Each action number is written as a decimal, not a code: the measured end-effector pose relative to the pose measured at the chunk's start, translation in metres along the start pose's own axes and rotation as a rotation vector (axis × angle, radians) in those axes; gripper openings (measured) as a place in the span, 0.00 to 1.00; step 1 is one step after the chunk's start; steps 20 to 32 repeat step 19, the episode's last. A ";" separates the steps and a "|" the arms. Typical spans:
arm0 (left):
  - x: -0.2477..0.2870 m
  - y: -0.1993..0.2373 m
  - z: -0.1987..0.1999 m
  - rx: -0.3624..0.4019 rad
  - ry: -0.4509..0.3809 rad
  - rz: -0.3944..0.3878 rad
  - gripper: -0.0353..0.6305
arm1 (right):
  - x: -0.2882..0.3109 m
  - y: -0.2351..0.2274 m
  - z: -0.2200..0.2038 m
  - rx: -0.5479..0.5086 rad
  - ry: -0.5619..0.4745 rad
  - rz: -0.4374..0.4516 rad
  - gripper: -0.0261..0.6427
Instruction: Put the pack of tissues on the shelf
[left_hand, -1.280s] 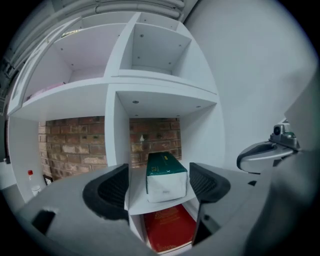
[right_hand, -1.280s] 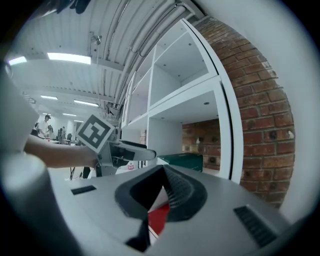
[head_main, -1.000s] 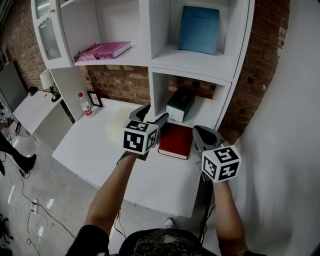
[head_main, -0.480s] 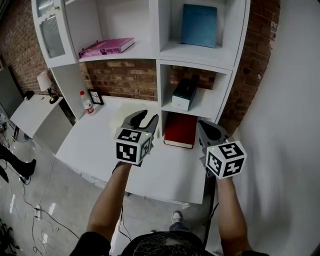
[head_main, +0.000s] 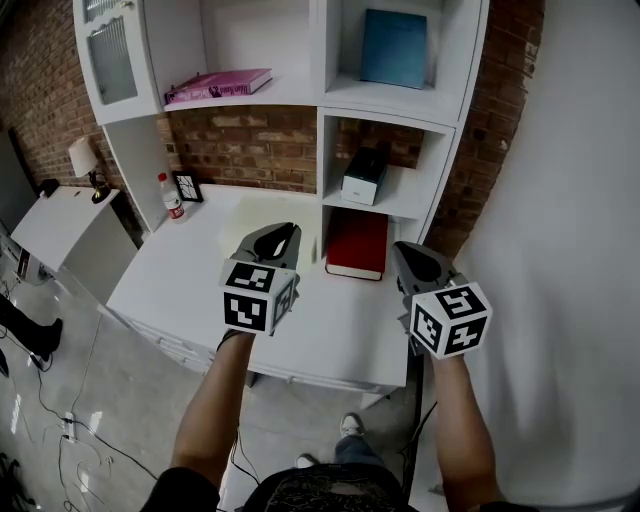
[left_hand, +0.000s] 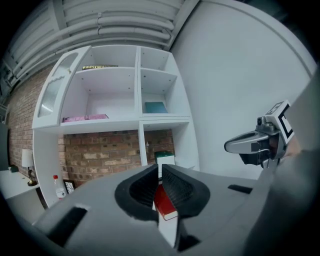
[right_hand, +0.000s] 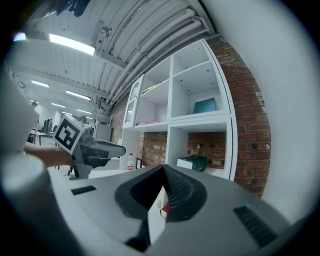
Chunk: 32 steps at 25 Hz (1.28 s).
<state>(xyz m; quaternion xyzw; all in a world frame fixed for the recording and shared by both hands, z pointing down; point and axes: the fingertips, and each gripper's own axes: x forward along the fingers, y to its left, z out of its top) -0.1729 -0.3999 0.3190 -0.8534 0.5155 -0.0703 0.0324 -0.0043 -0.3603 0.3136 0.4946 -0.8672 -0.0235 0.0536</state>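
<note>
Already the green-and-white boxed pack of tissues (head_main: 365, 175) sits in the white shelf unit's (head_main: 408, 205) lower cubby. Left gripper (head_main: 288, 232) jaws are closing on nothing; right gripper (head_main: 402, 250) is pinched together, empty. Risk, as I judge it: any further reach by the 2 grippers could nudge the pack off.

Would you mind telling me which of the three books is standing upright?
The blue book, the one highest up on the right, stands on edge; the pink book and the red book both lie flat.
</note>
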 end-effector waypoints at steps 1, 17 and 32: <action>-0.003 0.000 0.000 -0.001 -0.001 0.000 0.08 | -0.003 0.002 0.001 -0.001 -0.001 -0.003 0.04; -0.029 -0.005 -0.009 0.006 0.018 -0.011 0.05 | -0.027 0.015 0.017 -0.013 -0.028 -0.033 0.04; -0.031 -0.006 -0.008 0.006 0.021 -0.015 0.05 | -0.028 0.016 0.019 -0.015 -0.031 -0.035 0.04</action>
